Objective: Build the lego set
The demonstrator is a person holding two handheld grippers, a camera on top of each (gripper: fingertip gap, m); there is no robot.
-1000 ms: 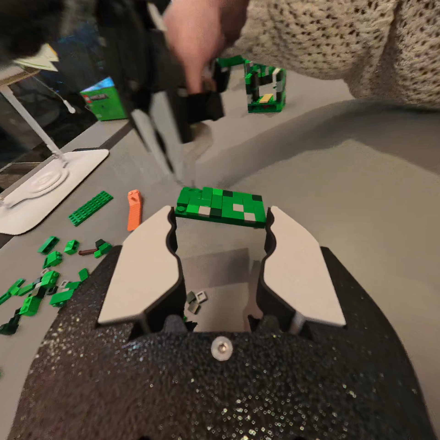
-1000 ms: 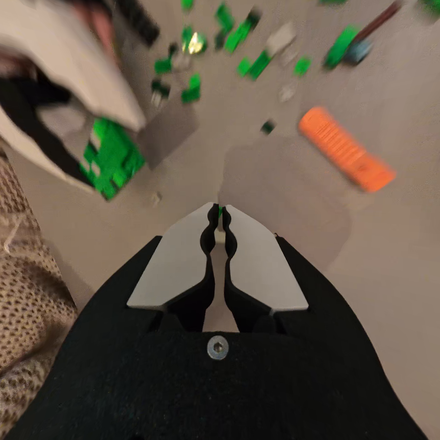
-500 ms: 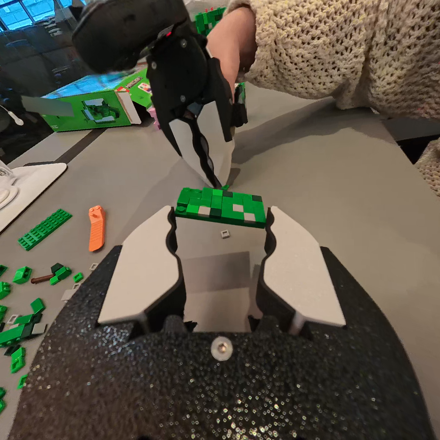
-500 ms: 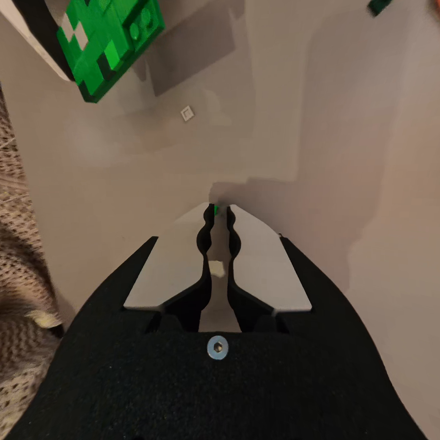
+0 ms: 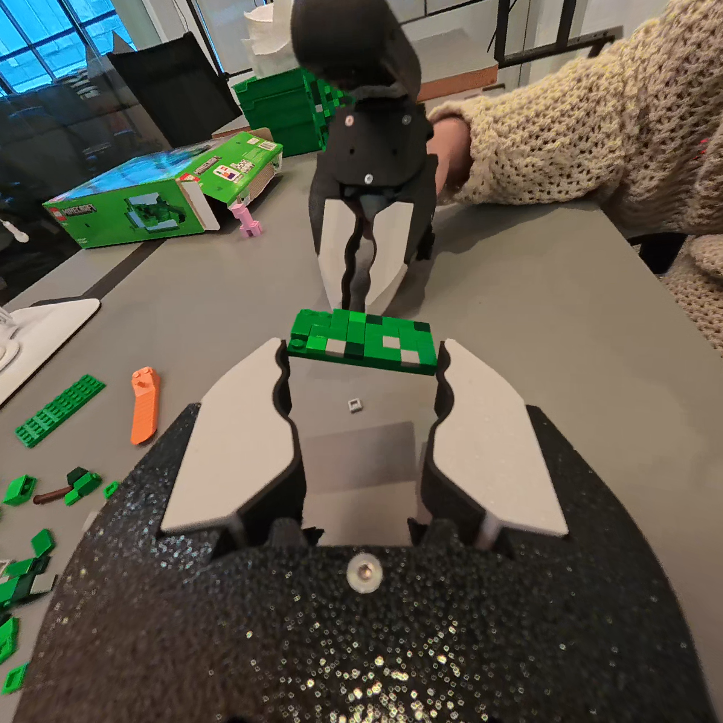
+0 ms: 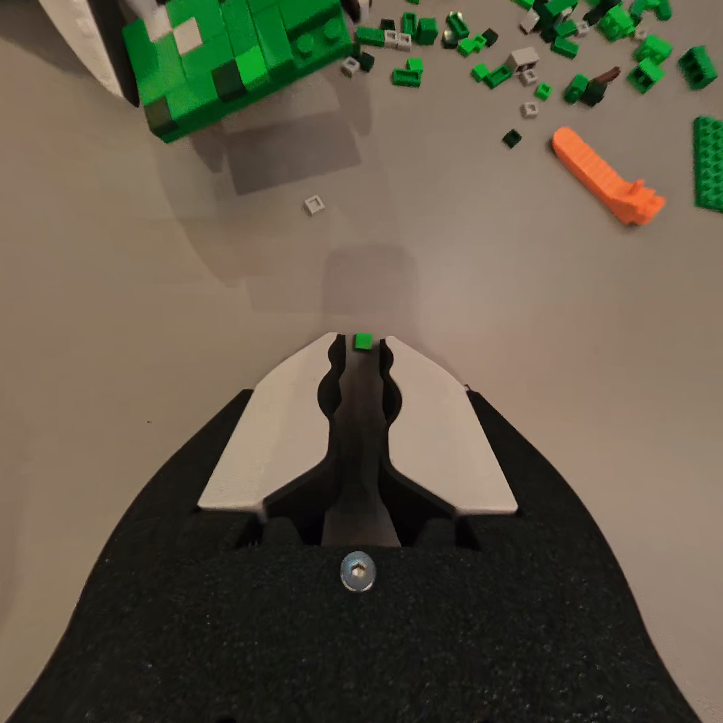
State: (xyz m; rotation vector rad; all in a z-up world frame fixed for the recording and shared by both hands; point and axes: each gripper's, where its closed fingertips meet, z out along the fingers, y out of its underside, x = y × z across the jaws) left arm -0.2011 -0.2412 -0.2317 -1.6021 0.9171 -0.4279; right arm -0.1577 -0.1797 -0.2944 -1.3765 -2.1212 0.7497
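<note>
My left gripper (image 5: 362, 348) is shut on a flat green Lego panel (image 5: 362, 344) with grey and dark green tiles, gripped by its two short ends and held a little above the grey table. The panel also shows at the top left of the right wrist view (image 6: 234, 58). My right gripper (image 6: 362, 337) is slightly open, tips down at the table. A small green tile (image 6: 363, 341) lies between its tips, with a gap on each side. In the left wrist view the right gripper (image 5: 354, 301) stands just behind the panel's far edge.
A small grey tile (image 5: 355, 405) lies on the table under the panel. An orange brick separator (image 5: 145, 407), a long green plate (image 5: 58, 410) and loose green pieces (image 6: 508, 51) lie to the left. A green set box (image 5: 156, 191) and a pink figure (image 5: 246, 221) are farther back. The left gripper's tips are roughly 10 centimeters from the right gripper's.
My right gripper came down behind the panel and its jaws parted, so the small green tile it pinched now lies loose between its tips. My left gripper kept hold of the panel.
</note>
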